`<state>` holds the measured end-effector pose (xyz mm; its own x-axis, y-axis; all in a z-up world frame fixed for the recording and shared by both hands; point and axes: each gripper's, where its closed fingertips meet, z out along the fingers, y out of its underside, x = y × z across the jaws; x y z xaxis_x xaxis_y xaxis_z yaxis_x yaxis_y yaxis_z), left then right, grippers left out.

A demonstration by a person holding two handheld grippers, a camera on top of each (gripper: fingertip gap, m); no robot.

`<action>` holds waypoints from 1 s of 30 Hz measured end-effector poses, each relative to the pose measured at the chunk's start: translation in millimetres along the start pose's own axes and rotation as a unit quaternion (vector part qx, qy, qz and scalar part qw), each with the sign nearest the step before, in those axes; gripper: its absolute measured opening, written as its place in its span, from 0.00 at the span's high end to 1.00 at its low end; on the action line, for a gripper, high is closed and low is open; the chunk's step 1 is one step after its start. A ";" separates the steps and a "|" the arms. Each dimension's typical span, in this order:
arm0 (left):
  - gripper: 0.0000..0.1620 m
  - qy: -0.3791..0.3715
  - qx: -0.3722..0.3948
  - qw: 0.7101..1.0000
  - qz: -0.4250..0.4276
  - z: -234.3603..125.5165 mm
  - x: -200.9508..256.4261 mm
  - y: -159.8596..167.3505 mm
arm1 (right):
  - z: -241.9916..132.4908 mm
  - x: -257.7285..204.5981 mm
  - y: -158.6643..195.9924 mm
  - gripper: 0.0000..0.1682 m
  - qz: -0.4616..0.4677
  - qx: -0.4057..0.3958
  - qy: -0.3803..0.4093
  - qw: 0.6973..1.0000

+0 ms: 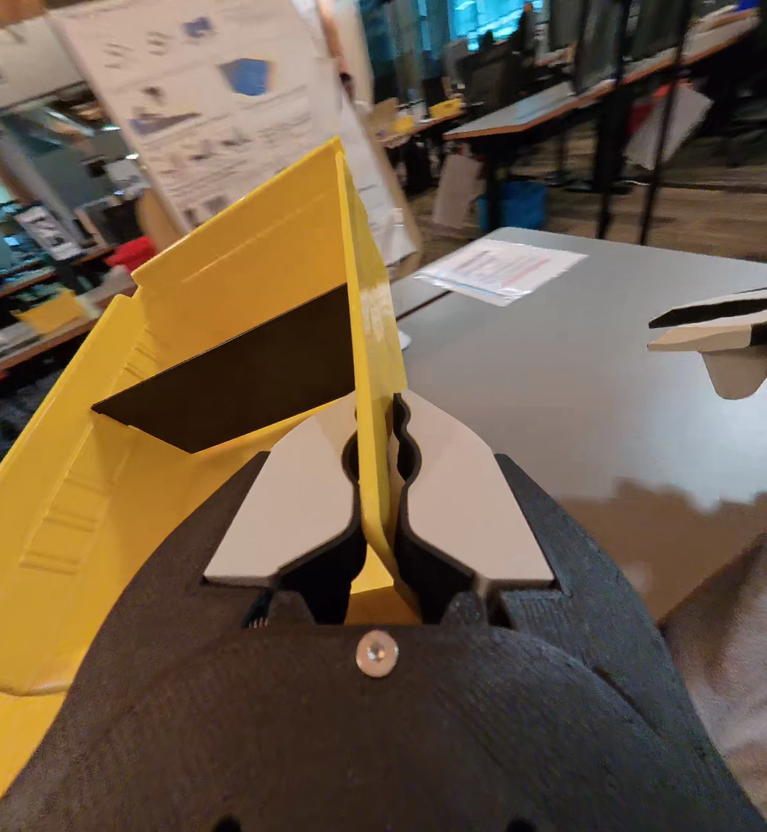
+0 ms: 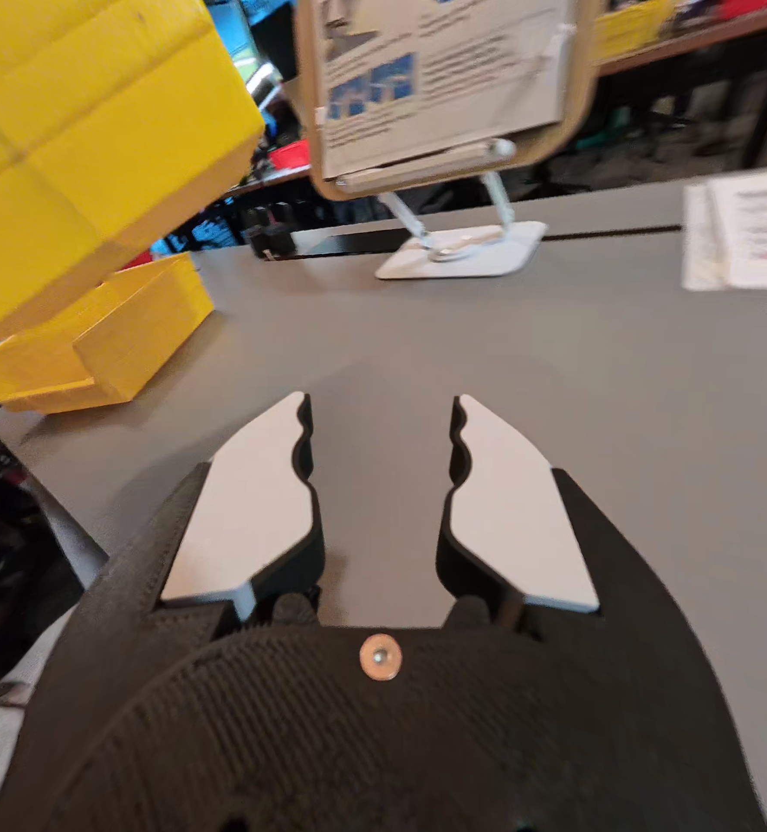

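Observation:
My left gripper (image 1: 374, 405) is shut on the side wall of a yellow plastic bin (image 1: 237, 279) and holds it lifted and tilted above the grey table (image 1: 575, 382). A black divider panel (image 1: 237, 382) sits inside the bin. The same bin shows at the upper left of the right wrist view (image 2: 80, 135), seen from below. My right gripper (image 2: 381, 405) is open and empty above the bare grey table (image 2: 417, 342). It also shows at the right edge of the left wrist view (image 1: 687, 337). A second, smaller yellow bin (image 2: 102, 333) rests on the table to its left.
A tilted board with papers on a white stand (image 2: 462, 252) stands at the table's far side. A plastic sleeve with printed sheets (image 2: 746, 229) lies at the far right, also in the left wrist view (image 1: 503, 270). Desks and clutter fill the room behind. Across from one pair of fingers to the other is roughly 30 centimetres.

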<state>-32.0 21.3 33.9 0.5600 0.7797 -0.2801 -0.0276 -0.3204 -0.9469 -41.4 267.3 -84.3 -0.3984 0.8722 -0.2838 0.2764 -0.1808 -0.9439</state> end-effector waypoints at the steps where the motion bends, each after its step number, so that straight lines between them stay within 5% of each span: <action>1: 0.95 0.020 0.001 1.000 -0.002 14.8 21.3 -0.6 | -18.6 14.0 3.0 0.65 0.020 0.006 0.012 1.000; 7: 0.96 0.110 -0.011 0.994 0.013 97.0 135.0 4.4 | -79.3 37.0 -7.1 0.66 0.105 0.074 0.007 0.992; 16: 0.95 0.180 -0.024 0.983 0.040 180.3 272.0 22.9 | -86.2 25.6 -29.6 0.66 0.000 0.105 0.016 0.994; 21: 0.95 0.196 -0.034 0.979 0.036 212.3 320.4 29.1 | -107.1 32.9 -54.7 0.67 -0.030 0.173 0.048 0.983; 30: 0.96 0.192 -0.045 0.980 0.036 241.6 354.0 34.2 | -114.3 69.8 -50.1 0.69 0.004 0.176 0.102 0.979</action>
<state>-34.8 416.3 -135.9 0.8297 0.4990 -0.2501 -0.0151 -0.4278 -0.9037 16.9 389.1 -37.5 -0.2036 0.9362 -0.2864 -0.0535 -0.3027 -0.9516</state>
